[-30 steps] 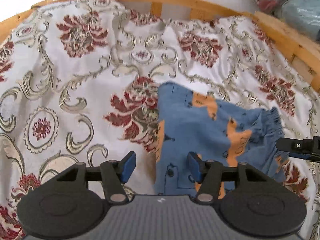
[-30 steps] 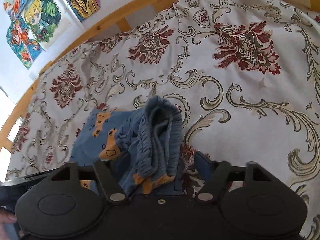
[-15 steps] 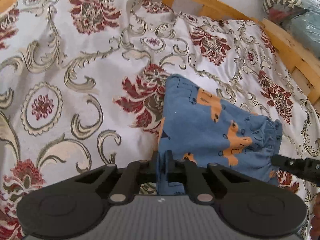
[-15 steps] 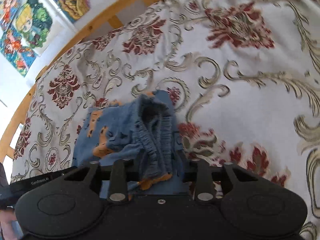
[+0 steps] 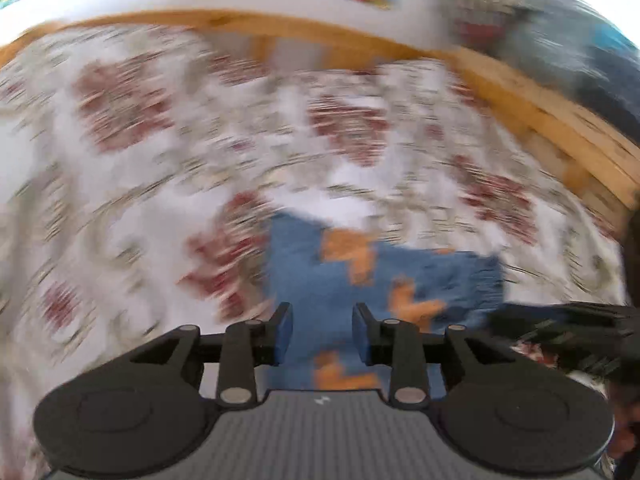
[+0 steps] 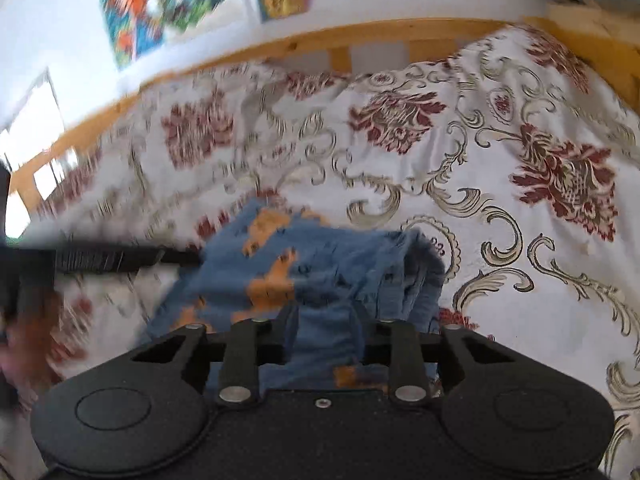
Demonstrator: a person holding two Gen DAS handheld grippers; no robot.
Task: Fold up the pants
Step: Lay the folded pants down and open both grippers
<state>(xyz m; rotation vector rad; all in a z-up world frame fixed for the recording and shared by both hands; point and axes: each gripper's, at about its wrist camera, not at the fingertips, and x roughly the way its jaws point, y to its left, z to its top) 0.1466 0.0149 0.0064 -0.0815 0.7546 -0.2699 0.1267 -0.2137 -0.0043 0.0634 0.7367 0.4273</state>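
Note:
Small blue pants (image 5: 380, 276) with orange prints lie folded on the floral bedspread. The left wrist view is motion-blurred. My left gripper (image 5: 322, 338) is open, its blue pads apart over the near edge of the pants, holding nothing. In the right wrist view the pants (image 6: 320, 272) lie bunched, with the elastic waistband at the right. My right gripper (image 6: 326, 334) is open, with cloth lying between its fingers. The other gripper shows at the left as a dark bar (image 6: 112, 258).
A wooden bed frame (image 5: 520, 100) runs along the far and right sides. Bright posters (image 6: 168, 8) hang on the white wall behind. Striped and blue bedding (image 5: 540, 40) is piled at the far right corner. The floral bedspread (image 6: 520, 160) stretches to the right.
Both grippers were shut on the pants half a second ago and have opened now. Both views have tilted up and back, showing more wall and frame. The pants lie lower and flatter.

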